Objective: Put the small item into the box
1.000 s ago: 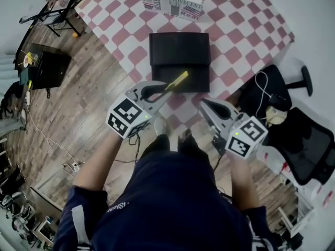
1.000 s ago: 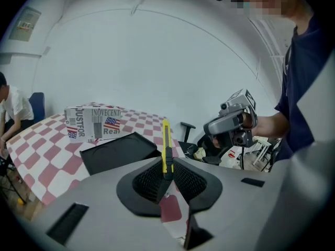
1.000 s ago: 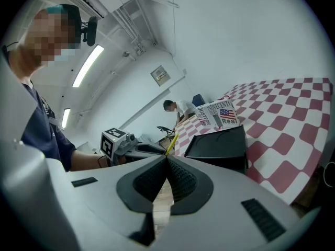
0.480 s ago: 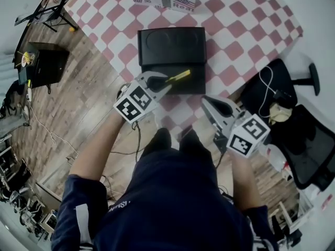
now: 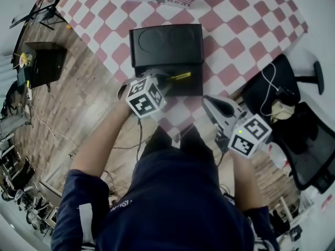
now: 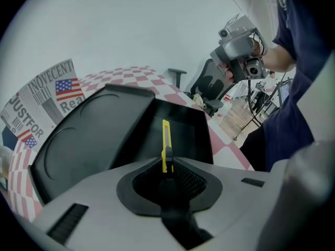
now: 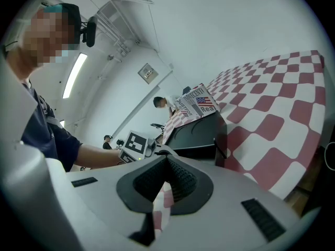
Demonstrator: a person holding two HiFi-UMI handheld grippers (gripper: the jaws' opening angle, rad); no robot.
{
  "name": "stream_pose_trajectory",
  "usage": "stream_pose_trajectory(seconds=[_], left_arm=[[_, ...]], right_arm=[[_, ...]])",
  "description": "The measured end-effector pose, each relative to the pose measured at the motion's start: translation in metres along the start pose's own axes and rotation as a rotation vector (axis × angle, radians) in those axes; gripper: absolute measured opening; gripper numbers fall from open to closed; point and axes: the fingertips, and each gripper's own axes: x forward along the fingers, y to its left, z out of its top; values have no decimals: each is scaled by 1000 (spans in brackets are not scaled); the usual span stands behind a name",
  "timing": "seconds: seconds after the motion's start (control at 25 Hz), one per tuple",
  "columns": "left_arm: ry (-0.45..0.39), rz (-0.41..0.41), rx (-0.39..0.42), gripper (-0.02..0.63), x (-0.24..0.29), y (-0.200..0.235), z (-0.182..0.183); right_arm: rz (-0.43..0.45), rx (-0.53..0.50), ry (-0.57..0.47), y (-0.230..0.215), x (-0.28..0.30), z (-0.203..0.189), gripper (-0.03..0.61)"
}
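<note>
**Knife over the box, ready to be let go**

The left gripper (image 6: pixel 166 165) had its jaws pinched tight on the tail of the yellow knife (image 6: pixel 166 140). The knife's far end stuck out ahead of them, over the open black box (image 6: pixel 191 132). Beyond that lay the box's lid (image 6: pixel 89 145). The right gripper (image 7: pixel 166 160) was closed on nothing, off to one side. Placing looked to be the step in hand. The next move would be to lower the knife and part the jaws.
</note>
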Motion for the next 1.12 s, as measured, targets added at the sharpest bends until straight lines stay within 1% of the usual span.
stream_pose_trajectory(seconds=[0.2,0.52,0.68,0.84,0.96,1.04,1.12], left_arm=[[71,14,14,86,16,-1,-5],[119,11,15,89,26,-4,-5],[128,9,14,92,27,-5,-8],[120,17,9,112,26,-4,-10],[102,40,1,121,21,-2,-10],[69,59,-13,120,12,0,-5],[19,81,-28,114,-2,1,2]], right_arm=[[-4,13,11,-11,-2,-3,15],[-8,15,14,-18,-5,0,15],[-12,12,12,-18,-7,1,15],[-12,11,12,-14,-7,0,15],[-14,2,14,-11,-7,-1,15],[-15,-6,13,-7,-6,0,15],[-16,-13,11,-1,-5,2,15]])
